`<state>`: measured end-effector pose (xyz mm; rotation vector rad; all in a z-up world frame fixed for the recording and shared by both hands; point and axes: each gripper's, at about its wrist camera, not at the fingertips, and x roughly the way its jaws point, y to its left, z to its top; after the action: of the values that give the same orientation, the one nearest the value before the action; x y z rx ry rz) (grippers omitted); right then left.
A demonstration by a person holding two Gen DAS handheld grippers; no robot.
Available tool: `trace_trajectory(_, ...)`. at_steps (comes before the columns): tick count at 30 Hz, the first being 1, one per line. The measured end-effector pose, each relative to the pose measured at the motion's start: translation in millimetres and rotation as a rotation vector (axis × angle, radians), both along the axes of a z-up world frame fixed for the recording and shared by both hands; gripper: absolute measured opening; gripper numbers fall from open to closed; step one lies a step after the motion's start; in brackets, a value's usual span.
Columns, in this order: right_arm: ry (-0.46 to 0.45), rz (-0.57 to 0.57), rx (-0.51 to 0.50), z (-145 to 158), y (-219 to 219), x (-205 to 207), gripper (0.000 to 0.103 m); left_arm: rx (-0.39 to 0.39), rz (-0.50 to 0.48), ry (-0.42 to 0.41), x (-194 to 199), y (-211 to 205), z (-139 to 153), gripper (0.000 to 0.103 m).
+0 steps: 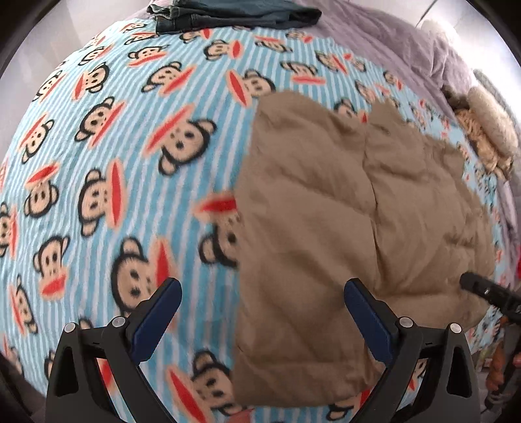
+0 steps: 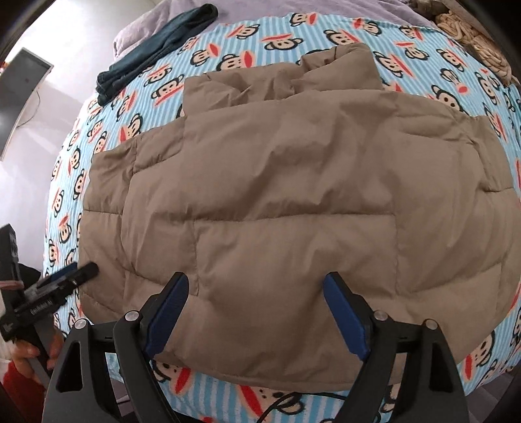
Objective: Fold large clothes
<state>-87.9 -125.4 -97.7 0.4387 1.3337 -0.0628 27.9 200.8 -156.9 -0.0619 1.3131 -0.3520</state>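
A tan quilted puffer jacket (image 2: pixel 286 195) lies flat on a bed with a blue striped monkey-print blanket (image 2: pixel 342 35). It also shows in the left wrist view (image 1: pixel 342 211), on the right half. My right gripper (image 2: pixel 257 279) is open and empty, hovering over the jacket's near hem. My left gripper (image 1: pixel 262 286) is open and empty, above the jacket's left edge where it meets the blanket (image 1: pixel 114 146). The left gripper also shows in the right wrist view (image 2: pixel 81 271) at the jacket's left side. The right gripper's tip shows in the left wrist view (image 1: pixel 469 281).
Folded dark jeans (image 1: pixel 234 14) lie at the far end of the bed, also in the right wrist view (image 2: pixel 156 42). A lilac cover (image 1: pixel 390 39) lies beyond. A knitted beige garment (image 1: pixel 485 136) sits at the far right. A monitor (image 2: pixel 19 94) stands left of the bed.
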Motion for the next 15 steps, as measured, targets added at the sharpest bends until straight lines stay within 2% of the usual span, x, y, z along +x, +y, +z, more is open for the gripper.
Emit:
trace_trajectory(3, 0.007, -0.011, 0.010, -3, -3, 4, 0.087, -0.087, -0.016, 0.034, 21, 13, -9, 0.100)
trace_trajectory(5, 0.008, -0.014, 0.008, -4, -3, 5, 0.087, -0.156, -0.031, 0.085, 35, 21, -23, 0.100)
trace_trajectory(9, 0.012, -0.029, 0.012, -6, -7, 8, 0.085, -0.333, -0.129, 0.200, 55, 16, -50, 0.100)
trace_trajectory(12, 0.018, -0.047, 0.014, -9, -10, 8, 0.078, -0.432, -0.199, 0.266, 62, -1, -67, 0.100)
trace_trajectory(15, 0.025, -0.070, 0.018, -12, -15, 9, 0.069, -0.467, -0.248, 0.297, 65, -23, -76, 0.100)
